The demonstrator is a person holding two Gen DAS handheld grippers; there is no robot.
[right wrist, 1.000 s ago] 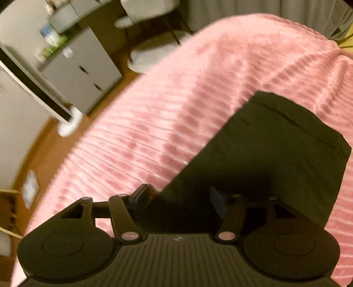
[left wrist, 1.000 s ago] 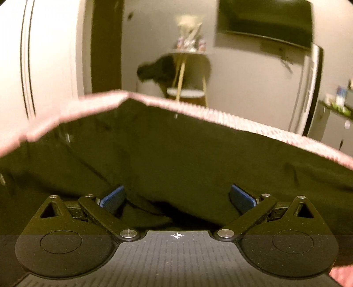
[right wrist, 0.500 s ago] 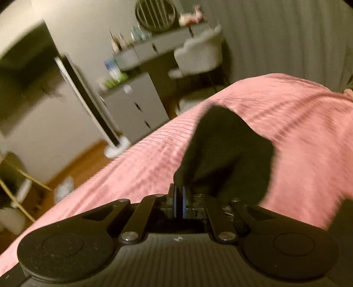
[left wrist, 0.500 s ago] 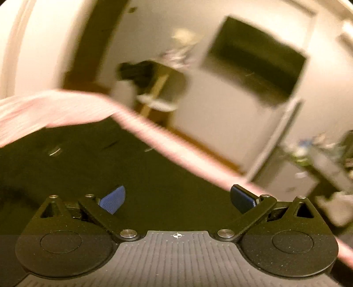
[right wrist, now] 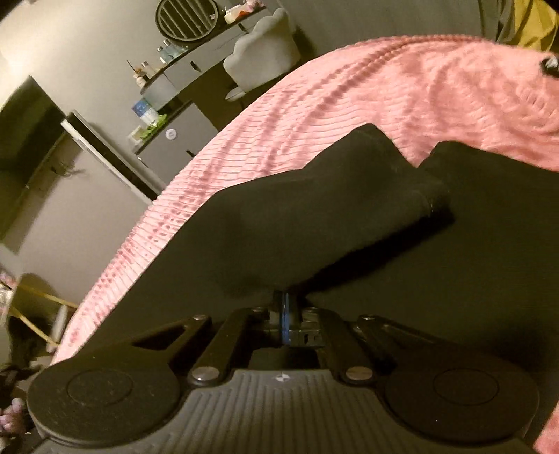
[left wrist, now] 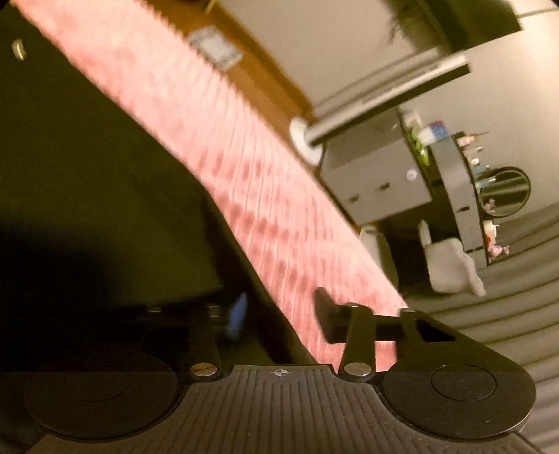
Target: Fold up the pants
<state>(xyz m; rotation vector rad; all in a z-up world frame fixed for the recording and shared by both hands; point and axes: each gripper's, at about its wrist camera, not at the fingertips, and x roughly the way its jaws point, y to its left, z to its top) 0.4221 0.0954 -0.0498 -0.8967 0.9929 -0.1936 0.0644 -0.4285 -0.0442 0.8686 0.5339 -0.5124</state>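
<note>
Black pants (right wrist: 314, 216) lie on a pink ribbed bedspread (right wrist: 349, 97). My right gripper (right wrist: 285, 314) is shut on an edge of the pants and holds a fold of the cloth lifted over the rest. In the left wrist view the pants (left wrist: 87, 167) fill the left side, with the bedspread (left wrist: 227, 150) running diagonally beside them. My left gripper (left wrist: 279, 317) is open over the pants' right edge, one blue pad (left wrist: 237, 314) above the cloth and the other finger (left wrist: 326, 317) above the bedspread. It holds nothing.
Past the bed's edge stand a grey drawer unit (left wrist: 377, 181), a leaning mirror (left wrist: 391, 94), a white chair (right wrist: 262, 59) and a dresser with a round mirror (right wrist: 187, 15). A wooden floor (left wrist: 265, 80) shows beyond the bed.
My right gripper closed on the pants' edge and lifted a fold up and over. My left gripper swung right and tilted down, now at the pants' right edge, jaws narrower but still open.
</note>
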